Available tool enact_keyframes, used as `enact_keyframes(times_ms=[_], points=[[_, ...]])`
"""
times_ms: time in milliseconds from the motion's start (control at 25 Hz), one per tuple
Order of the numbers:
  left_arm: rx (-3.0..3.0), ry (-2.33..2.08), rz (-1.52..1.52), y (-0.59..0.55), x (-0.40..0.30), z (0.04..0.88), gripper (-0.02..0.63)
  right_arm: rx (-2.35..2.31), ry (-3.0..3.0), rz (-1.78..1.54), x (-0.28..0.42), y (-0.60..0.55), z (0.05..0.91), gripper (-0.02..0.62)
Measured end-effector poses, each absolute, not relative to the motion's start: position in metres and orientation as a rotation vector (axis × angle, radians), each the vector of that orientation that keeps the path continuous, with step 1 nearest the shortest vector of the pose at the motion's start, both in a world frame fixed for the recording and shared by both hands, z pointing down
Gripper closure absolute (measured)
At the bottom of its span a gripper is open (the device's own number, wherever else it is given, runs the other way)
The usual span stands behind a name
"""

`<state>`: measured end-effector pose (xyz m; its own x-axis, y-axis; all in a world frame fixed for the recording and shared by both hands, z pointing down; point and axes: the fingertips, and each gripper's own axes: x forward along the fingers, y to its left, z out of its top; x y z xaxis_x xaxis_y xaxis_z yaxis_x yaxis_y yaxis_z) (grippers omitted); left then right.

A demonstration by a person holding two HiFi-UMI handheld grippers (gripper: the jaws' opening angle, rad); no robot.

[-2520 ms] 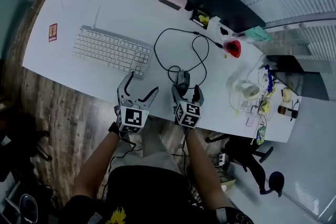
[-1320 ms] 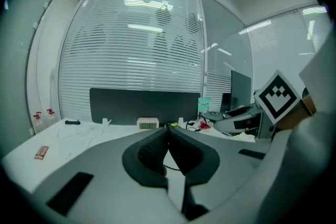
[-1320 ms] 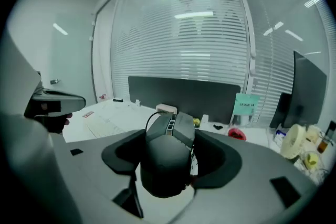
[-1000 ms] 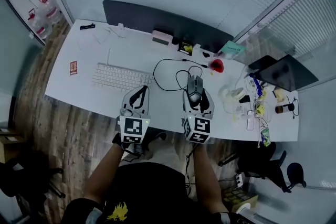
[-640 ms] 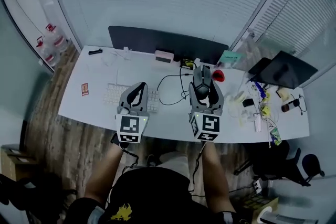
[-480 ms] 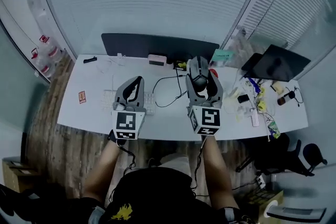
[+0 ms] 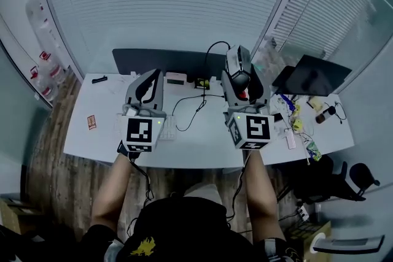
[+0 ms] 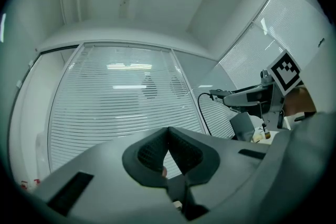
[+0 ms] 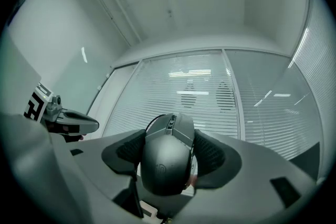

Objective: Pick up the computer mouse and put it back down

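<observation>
A dark grey computer mouse point(image 9: 167, 157) sits clamped between the pads of my right gripper point(image 9: 168, 155), held high above the white desk point(image 7: 202, 141). From above, the mouse point(image 7: 238, 64) is at the tip of the right gripper point(image 7: 241, 73), and its black cable point(image 7: 206, 80) hangs in a loop to the desk. My left gripper point(image 7: 147, 84) is raised beside it, shut with nothing between its pads. In the left gripper view that gripper point(image 8: 168, 150) points at window blinds, with the right gripper point(image 8: 252, 97) at the right edge.
A white keyboard point(image 7: 166, 127) lies partly hidden under the left gripper. Along the desk's back edge are a dark screen point(image 7: 172, 61) and a pink box point(image 7: 176, 78). Small clutter point(image 7: 301, 126) and a laptop point(image 7: 310, 77) are at the desk's right end. A chair point(image 7: 344, 178) stands lower right.
Both grippers have risen well above the desk, side by side. The right one has carried the mouse up with it, and the cable now hangs in the air. The left stayed shut.
</observation>
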<state>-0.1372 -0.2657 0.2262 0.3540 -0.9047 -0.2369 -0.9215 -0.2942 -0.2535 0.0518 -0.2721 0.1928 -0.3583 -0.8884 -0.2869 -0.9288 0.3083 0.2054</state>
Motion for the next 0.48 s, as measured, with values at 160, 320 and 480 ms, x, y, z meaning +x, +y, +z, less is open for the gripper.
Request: enact_keyframes(times_ms=[160,320,480], points=[[-2.272,1.589,0.074,-0.262,-0.135,0.222,0.595,-1.695,2.44,0.532,0.047,-0.269,0.189,0.295],[-2.273,1.582,0.072,-0.261,-0.133,0.221,0.595,-1.69,2.443,0.519,0.048,-0.266,0.189,0.295],[-2.255,1.59,0.067,-0.261,-0.141,0.218,0.595,-1.685,2.444,0.53,0.046,-0.261,0.185,0.295]])
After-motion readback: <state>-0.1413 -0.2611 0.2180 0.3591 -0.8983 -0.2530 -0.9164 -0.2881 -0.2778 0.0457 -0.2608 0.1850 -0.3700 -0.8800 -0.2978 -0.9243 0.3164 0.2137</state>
